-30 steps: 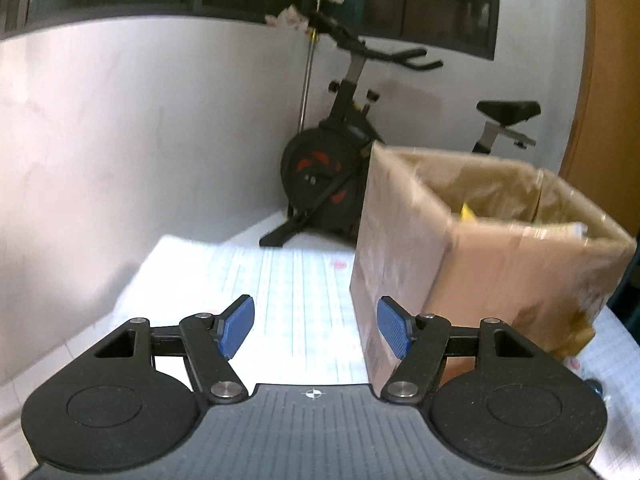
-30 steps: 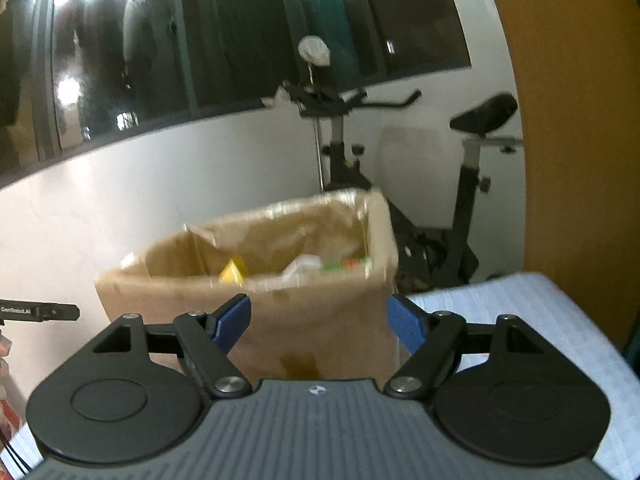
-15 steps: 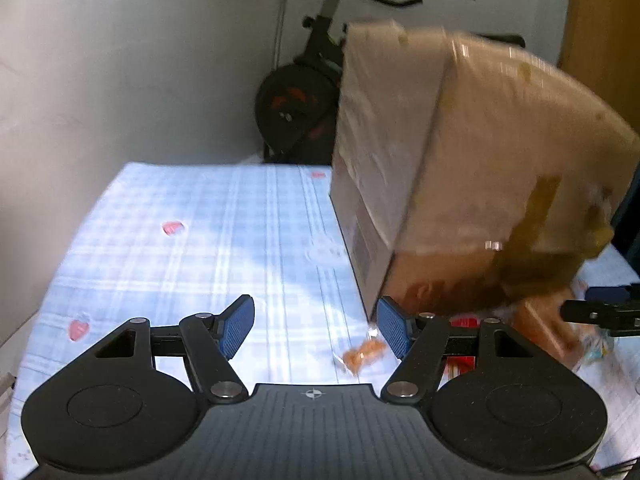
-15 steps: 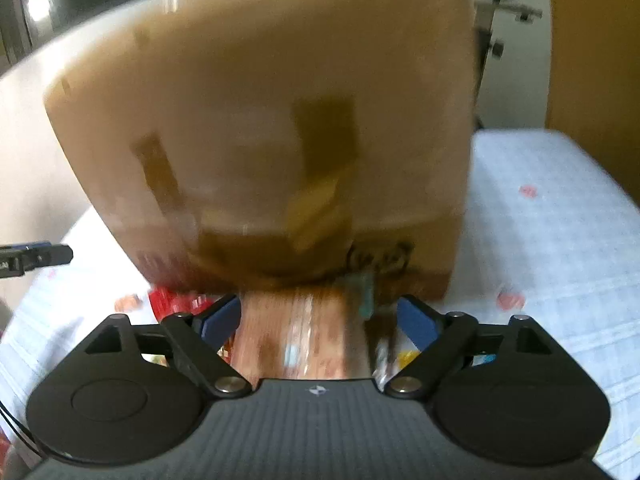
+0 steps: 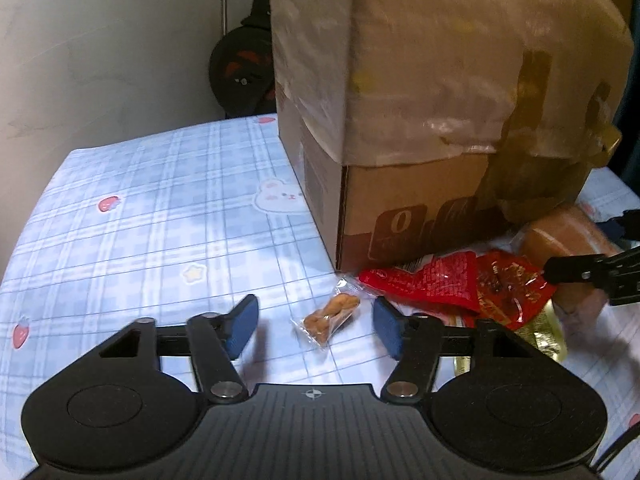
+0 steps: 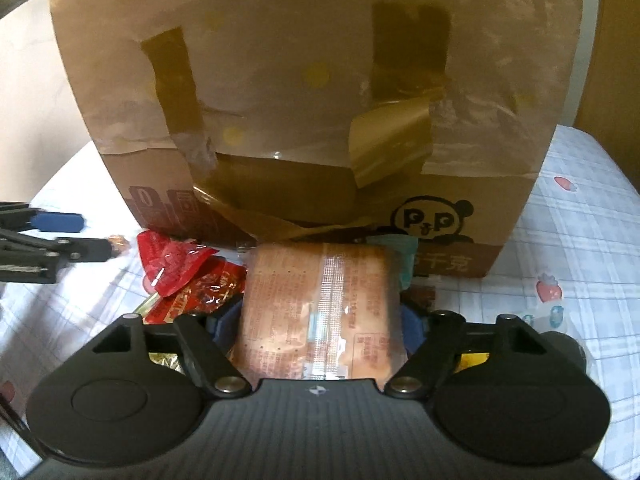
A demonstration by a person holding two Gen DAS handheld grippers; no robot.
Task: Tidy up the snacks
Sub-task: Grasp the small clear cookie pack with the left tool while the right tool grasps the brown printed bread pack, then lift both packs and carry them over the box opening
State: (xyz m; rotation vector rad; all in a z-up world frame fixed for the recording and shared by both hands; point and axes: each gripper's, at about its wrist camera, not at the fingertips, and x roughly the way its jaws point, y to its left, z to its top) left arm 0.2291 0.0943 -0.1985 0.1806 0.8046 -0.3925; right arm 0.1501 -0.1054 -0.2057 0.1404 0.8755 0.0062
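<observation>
Both tools angled downward, left tool [image 5: 315, 326] and right tool [image 6: 320, 326] closing.

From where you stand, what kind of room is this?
Probably a room in someone's home: an exercise bike stands by the wall, and a taped cardboard box and snack packets sit on a bunny-print checked cloth.

Both wrist cameras look forward and steeply down along their fingers, close over the table. The left faces the cardboard box [image 5: 420, 92] corner from its left; the right faces its taped side head-on. They share the box and red packets [image 6: 180, 276].
</observation>
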